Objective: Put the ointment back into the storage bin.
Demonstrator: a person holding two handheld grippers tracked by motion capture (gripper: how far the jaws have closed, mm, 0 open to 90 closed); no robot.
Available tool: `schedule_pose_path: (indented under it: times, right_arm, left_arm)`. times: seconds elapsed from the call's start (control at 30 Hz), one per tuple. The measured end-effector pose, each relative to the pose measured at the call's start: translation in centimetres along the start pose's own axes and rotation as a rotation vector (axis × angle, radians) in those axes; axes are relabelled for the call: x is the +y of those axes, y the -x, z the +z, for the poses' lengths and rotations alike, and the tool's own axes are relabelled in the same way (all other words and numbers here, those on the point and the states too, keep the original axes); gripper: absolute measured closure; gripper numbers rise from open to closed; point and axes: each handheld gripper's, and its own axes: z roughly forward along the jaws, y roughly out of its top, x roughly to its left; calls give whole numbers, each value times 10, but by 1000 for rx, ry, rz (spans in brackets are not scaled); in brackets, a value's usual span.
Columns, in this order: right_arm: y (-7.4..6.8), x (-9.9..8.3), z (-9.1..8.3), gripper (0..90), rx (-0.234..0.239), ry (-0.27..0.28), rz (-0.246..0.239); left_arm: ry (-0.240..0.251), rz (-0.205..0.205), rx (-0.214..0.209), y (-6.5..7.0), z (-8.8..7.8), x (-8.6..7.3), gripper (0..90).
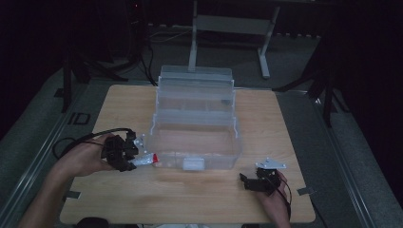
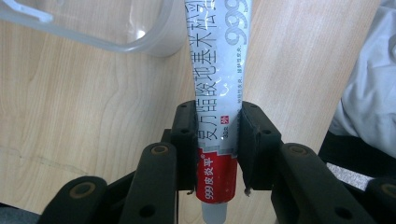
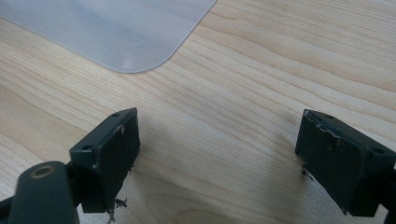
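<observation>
The left gripper (image 2: pixel 217 140) is clamped on a silver ointment tube (image 2: pixel 217 70) with a red cap end, its pads pressing the tube's two sides near that red end, so the tube runs straight out ahead of the jaws towards the corner of the clear plastic organiser box (image 1: pixel 195 118) just beyond. The right gripper (image 3: pixel 217 154) rests over bare wooden table (image 3: pixel 261 70) with its jaws spread wide and nothing between them, the box's rounded corner lying ahead of it.
</observation>
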Motion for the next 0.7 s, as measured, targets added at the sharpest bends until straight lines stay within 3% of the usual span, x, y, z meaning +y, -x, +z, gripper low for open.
schedule_pose_path:
  times: [0.7]
  right_arm:
    - [0,0,0,136,0,0,-1]
  left_arm:
    - [42,11,21,-17,-12,3,704]
